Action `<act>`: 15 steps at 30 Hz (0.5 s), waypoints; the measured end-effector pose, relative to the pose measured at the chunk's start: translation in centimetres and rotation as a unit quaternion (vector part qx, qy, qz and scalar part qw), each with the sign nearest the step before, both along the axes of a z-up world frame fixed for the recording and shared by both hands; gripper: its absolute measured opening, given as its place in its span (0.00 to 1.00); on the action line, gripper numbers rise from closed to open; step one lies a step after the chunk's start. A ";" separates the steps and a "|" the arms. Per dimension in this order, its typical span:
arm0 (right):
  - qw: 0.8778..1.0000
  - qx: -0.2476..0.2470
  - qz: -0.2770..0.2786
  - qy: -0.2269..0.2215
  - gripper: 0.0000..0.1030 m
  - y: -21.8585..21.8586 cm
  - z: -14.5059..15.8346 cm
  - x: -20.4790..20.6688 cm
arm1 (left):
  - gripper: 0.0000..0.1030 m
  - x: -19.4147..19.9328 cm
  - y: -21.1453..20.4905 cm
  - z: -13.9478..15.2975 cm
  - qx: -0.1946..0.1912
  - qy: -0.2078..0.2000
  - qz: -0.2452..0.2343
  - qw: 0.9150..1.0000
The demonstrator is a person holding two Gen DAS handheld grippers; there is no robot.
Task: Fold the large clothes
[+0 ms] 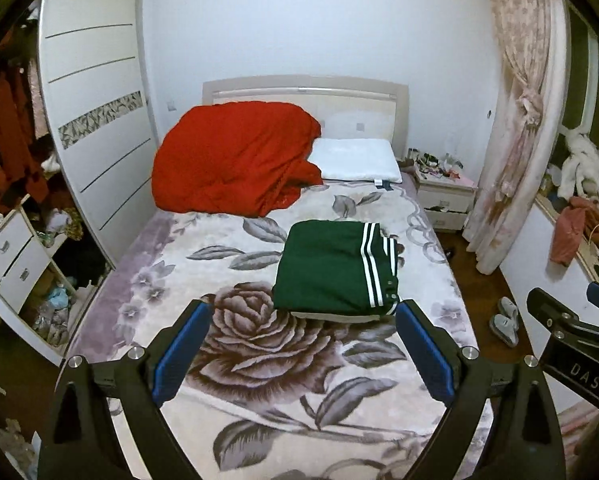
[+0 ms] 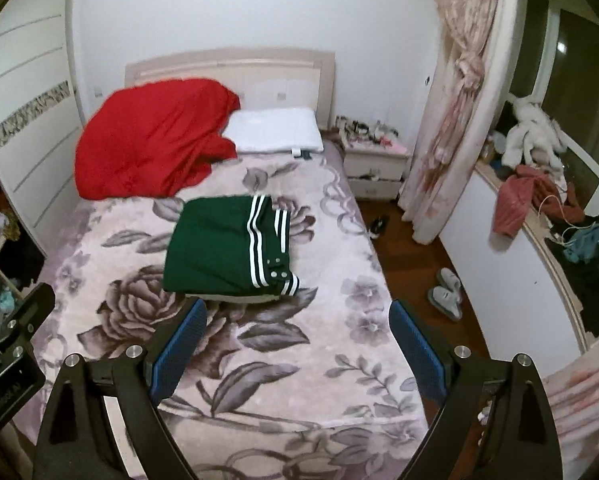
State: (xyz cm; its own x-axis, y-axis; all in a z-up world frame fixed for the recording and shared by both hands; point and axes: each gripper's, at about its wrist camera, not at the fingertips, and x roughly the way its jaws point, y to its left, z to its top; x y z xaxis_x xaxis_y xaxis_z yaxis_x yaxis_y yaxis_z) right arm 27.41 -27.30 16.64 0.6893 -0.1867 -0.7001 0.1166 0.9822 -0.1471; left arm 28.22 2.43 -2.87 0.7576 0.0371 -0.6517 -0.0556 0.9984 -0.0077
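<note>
Item one, the green garment (image 1: 333, 268) with white side stripes: it is lying folded into a neat rectangle on the floral bedspread (image 1: 259, 360), roughly mid-bed and toward the side nearer the nightstand, its striped edge facing that side and a pale layer showing under its near edge. Item two, the left tongs (image 1: 299, 344): they are hovering above the bedspread with their blue-padded jaws spread wide and nothing between them, the garment lying just beyond the tips. Item three, the right tongs (image 2: 297, 344): they are likewise hanging released over the bedspread, jaws wide apart and gripping nothing, the garment's near edge sitting just past the left fingertip. Item four, a red quilt (image 1: 235, 156): it is sitting bunched at the head of the bed against the headboard (image 1: 305, 92), its edge touching a white pillow (image 1: 357, 158) beside it. Item five, a nightstand (image 1: 443, 196): it is standing next to the bed with small clutter on top, too small to identify. Item six, a pair of grey slippers (image 2: 445, 290): they are lying on the wooden floor beside the bed. Item seven, a pink curtain (image 1: 519, 120): it is hanging tied back near the window ledge.
</note>
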 end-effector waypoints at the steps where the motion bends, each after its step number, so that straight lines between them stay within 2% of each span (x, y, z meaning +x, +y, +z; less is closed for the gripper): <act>1: 1.000 -0.001 0.001 -0.005 0.91 0.0 1.0 -1.1 | 0.92 -0.6 -0.1 0.6 -0.002 -0.001 0.000 1.000; 8: 1.000 0.003 0.003 -0.028 0.91 0.0 6.4 -7.5 | 0.92 -3.9 -0.8 3.3 -0.006 -0.007 0.003 1.000; 15: 0.999 0.005 0.010 -0.050 0.93 -0.3 9.8 -10.9 | 0.92 -6.5 -0.9 4.6 -0.003 -0.028 0.010 1.000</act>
State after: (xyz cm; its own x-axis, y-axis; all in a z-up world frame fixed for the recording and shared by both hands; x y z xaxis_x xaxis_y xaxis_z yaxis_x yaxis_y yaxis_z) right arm 16.52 -27.56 26.41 0.7593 -0.1654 -0.6293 0.1104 0.9859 -0.1259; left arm 21.73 1.52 1.77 0.7916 0.0498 -0.6090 -0.0754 0.9970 -0.0166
